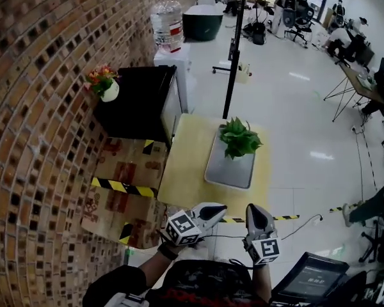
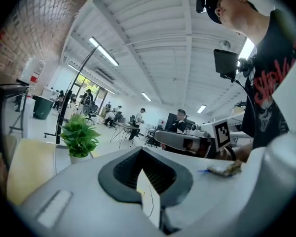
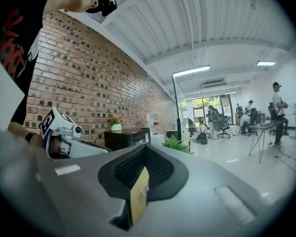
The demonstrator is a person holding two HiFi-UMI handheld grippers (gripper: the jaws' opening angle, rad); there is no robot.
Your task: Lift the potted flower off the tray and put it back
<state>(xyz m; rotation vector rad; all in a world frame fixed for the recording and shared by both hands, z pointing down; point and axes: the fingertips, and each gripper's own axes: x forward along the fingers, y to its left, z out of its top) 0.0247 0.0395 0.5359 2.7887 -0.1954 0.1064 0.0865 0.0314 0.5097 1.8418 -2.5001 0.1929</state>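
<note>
A green leafy potted plant [image 1: 239,139] stands upright at the far end of a grey tray [image 1: 229,170] on a small pale wooden table [image 1: 182,171]. Both grippers hover close to my body, short of the table's near edge and well apart from the plant. My left gripper [image 1: 212,211] is shut and empty. My right gripper [image 1: 258,217] is beside it, also shut with nothing held. In the left gripper view the plant [image 2: 79,135] lies left of the jaws [image 2: 143,154]. In the right gripper view the plant [image 3: 176,143] shows just beyond the jaws [image 3: 145,152].
A brick wall runs along the left. A black cabinet [image 1: 137,101] behind the table carries a white pot of orange flowers [image 1: 104,82]. Cardboard boxes with hazard tape [image 1: 123,174] lie left of the table. A black pole [image 1: 233,56], a water dispenser [image 1: 168,27] and desks with people stand farther off.
</note>
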